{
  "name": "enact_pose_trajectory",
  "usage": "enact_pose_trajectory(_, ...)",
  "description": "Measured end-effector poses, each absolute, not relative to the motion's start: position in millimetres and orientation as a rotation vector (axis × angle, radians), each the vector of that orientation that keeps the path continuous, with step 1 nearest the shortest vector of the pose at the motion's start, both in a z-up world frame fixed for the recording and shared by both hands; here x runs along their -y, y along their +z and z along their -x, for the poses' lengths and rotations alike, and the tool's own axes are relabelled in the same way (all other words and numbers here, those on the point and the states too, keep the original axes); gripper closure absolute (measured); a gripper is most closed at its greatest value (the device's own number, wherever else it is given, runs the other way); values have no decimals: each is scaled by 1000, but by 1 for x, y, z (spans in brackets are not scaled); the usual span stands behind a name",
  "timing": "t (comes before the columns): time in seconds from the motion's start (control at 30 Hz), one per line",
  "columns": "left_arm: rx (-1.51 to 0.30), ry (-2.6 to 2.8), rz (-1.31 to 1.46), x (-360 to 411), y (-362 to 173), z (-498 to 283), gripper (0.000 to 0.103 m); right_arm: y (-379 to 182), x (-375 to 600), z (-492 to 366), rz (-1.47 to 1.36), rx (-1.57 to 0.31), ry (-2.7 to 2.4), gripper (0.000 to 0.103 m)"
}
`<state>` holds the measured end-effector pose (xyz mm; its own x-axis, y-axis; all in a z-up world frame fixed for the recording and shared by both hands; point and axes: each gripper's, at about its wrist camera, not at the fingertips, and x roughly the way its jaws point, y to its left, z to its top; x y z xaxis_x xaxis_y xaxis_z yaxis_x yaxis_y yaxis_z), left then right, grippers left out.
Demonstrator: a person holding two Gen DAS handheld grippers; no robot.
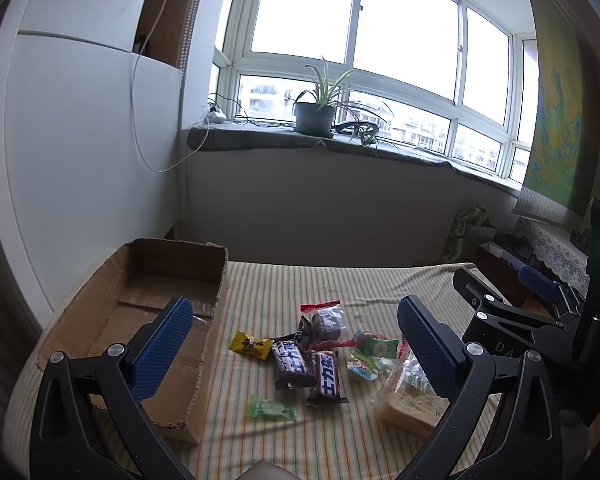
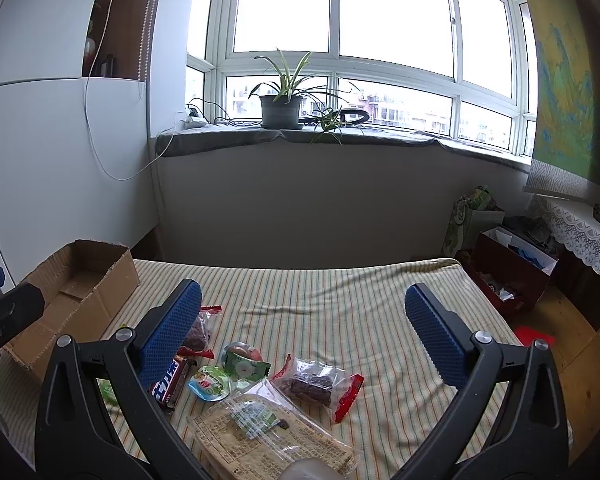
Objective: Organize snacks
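Both jaws apart | snacks [image 1: 320, 356] mid-cloth | box [image 1: 140, 276] at left edge

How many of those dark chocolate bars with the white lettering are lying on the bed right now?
2. Both lie side by side mid-pile on the striped bedspread: the left bar nearer the cardboard box, the right bar beside it. The right wrist view shows only one; more could hide under other wrappers.

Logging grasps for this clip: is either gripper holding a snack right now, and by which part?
Nothing is held. The left gripper and right gripper are both open above the snacks on the bed; the cardboard box looks empty.
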<state>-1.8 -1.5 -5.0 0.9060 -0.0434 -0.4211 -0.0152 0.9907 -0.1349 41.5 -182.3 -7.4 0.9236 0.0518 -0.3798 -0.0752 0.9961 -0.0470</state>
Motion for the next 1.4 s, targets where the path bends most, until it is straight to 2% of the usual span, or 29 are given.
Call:
enact_pose_trajectory(1.1, -467, -46, 136, 6, -15, 1, 1, -17, 193, -42, 88, -437, 99, 0)
enact_pose_trajectory(1.4, -527, -109, 190, 7, -33, -6, 14, -35, 224, -57, -54, -564, 253, 0)
